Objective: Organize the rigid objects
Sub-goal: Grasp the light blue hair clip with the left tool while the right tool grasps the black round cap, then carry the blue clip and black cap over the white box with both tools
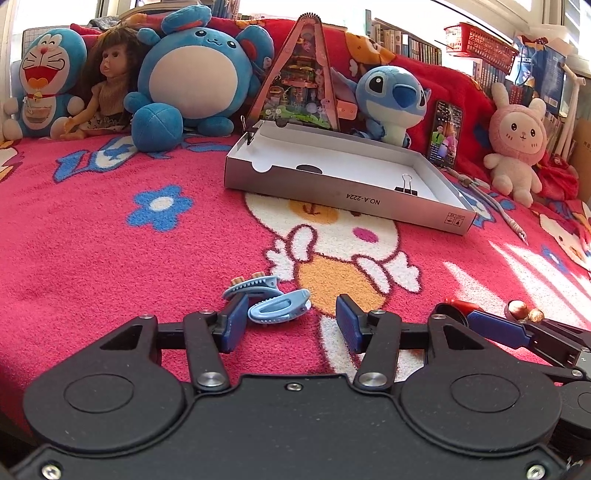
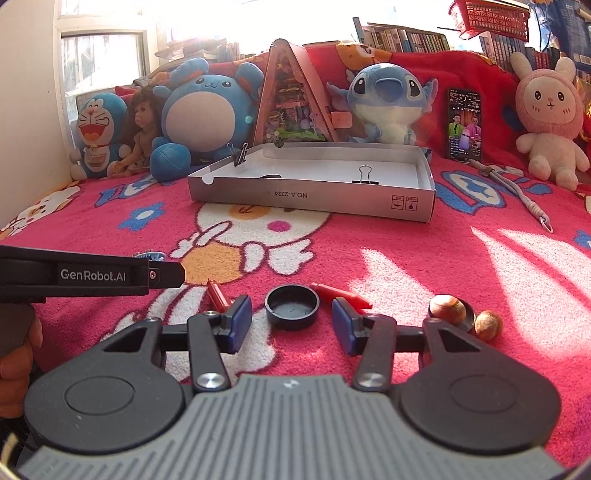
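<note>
Lined along the rear against a red blanket: Doraemon plush, doll, round blue plush, triangular diorama, Stitch plush, pink rabbit plush. Propped upright between Stitch and rabbit: lit phone. Behind, bookshelves and red basket; underneath, pink cartoon-print blanket.

Second black cap (mostly hidden behind nut)

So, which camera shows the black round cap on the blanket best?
The right wrist view shows the black cap best: it lies whole and open side up, between that gripper's open fingers. In the left wrist view only its edge shows at the right, partly hidden behind the left gripper's linkage.
</note>
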The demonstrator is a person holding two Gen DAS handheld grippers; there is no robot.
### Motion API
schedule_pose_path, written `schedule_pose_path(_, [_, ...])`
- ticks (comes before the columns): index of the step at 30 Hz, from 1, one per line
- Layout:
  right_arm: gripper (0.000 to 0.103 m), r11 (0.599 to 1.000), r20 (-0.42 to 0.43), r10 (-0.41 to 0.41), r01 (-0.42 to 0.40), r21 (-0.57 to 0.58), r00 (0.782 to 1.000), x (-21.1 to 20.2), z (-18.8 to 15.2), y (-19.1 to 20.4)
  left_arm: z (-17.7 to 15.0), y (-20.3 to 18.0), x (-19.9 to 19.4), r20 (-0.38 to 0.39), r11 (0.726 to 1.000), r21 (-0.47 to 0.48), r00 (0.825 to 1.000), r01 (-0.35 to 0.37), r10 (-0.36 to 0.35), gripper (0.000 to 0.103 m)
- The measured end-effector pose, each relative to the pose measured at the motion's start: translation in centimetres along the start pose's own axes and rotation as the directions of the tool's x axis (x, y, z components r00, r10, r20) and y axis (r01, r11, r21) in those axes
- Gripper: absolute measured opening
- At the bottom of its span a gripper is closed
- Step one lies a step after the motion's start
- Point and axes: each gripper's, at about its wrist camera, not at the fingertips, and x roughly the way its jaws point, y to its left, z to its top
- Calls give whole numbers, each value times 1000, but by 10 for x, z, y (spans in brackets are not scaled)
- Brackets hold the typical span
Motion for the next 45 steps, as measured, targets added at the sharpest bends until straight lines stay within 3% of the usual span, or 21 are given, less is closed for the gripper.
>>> schedule_pose_path(5, [54, 1000, 4, -7, 7, 14, 1000, -1, 1, -2, 1, 0, 5, 9, 1000, 8, 1000, 5, -5, 46])
schedule_pose_path(9, [54, 1000, 2, -16, 16, 12, 1000, -1, 0, -3, 0, -1, 6, 15, 999, 33, 1000, 3, -4, 37])
schedule_pose_path(16, [53, 1000, 2, -23, 23, -12, 1000, 2, 0, 0, -3, -4, 2, 24, 997, 72, 1000, 2, -4, 37])
schedule_pose_path(20, [50, 1000, 1, -25, 25, -18, 1000, 3, 1, 2, -3, -3, 0, 20, 997, 74, 1000, 7, -9, 37])
schedule_pose_path(24, [38, 999, -2, -24, 24, -29, 1000, 5, 2, 4, -3, -3, 0, 22, 997, 73, 1000, 7, -9, 37])
schedule_pose_path(31, [37, 1000, 11, -15, 15, -26, 1000, 1, 7, 5, 1, -6, -9, 36, 996, 88, 999, 28, -32, 37])
schedule_pose_path(45, [37, 999, 60, -38, 37, 27, 997, 7, 36, -12, 48, 5, 2, 70, 995, 80, 996, 56, -62, 37])
